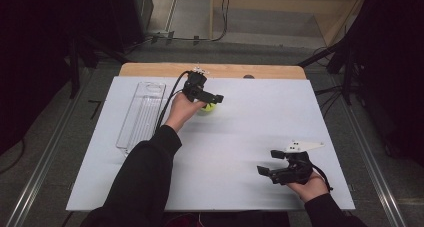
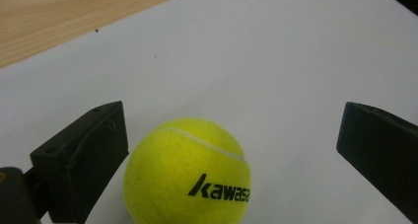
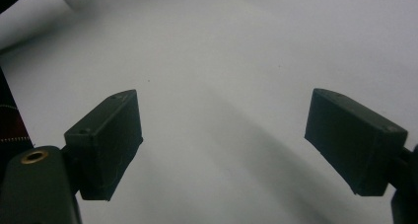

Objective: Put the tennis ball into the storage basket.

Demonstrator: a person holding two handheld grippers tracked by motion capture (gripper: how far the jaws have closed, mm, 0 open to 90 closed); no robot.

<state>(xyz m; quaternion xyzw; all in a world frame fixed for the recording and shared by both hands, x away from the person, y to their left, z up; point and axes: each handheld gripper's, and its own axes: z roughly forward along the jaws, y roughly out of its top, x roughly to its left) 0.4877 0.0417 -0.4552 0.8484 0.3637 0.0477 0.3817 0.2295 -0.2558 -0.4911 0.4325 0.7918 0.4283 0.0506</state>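
Because the yellow felt-covered tennis ball (image 2: 187, 172) is round, light and slightly springy, it will probably roll at the least off-centre push; the felt should give fair friction. It rests on the white-topped desk (image 1: 250, 132), toward the far side, between the spread jaws of the left tool (image 2: 231, 160), nearer the left jaw and not visibly clamped. Take hold across the widest part, jaws level with the ball's middle. The right tool (image 3: 224, 145) hangs over bare desk near the front edge, jaws spread and holding nothing.
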